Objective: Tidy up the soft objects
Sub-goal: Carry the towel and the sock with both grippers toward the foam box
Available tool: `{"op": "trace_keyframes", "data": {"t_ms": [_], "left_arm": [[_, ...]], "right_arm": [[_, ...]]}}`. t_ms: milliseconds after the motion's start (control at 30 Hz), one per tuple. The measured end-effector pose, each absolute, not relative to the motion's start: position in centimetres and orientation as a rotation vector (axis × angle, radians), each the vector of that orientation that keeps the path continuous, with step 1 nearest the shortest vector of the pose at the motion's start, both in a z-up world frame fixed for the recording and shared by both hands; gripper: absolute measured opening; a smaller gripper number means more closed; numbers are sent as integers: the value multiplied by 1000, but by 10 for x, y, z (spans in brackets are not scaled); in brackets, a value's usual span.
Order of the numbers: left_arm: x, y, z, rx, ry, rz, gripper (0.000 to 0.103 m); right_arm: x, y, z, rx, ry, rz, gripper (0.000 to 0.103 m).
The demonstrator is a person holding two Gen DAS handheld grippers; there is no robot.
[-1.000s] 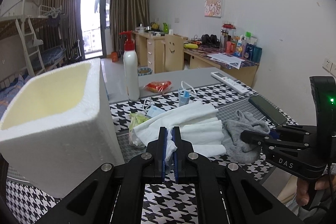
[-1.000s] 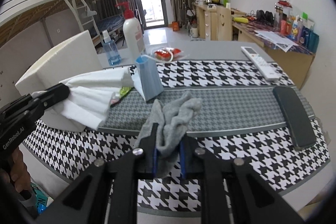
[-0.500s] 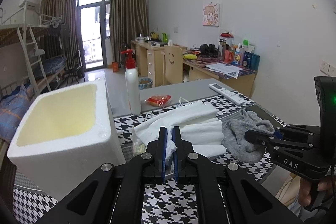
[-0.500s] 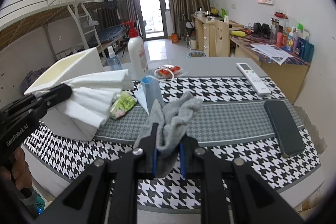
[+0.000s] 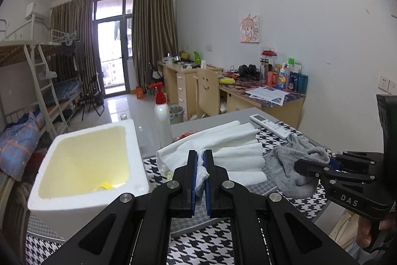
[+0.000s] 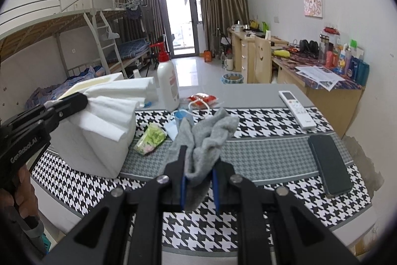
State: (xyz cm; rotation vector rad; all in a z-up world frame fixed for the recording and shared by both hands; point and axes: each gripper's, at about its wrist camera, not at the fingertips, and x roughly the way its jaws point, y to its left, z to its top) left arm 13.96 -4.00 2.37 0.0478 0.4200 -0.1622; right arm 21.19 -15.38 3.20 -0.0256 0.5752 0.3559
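Ahead of the left gripper [image 5: 201,180], clamped on the white towel [image 5: 223,148], sits the open foam box [image 5: 84,165]; lift the folds over its rim before letting go. Across the right view, right gripper [image 6: 198,180] pinches the grey sock [image 6: 206,138] above the table [image 6: 260,155].
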Motion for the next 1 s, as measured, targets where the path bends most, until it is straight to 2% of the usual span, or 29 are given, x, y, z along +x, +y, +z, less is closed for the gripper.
{"op": "trace_keyframes", "data": {"t_ms": [1000], "left_arm": [[137, -11, 49, 32, 348, -90, 5]], "right_arm": [[206, -125, 54, -57, 507, 411, 20]]}}
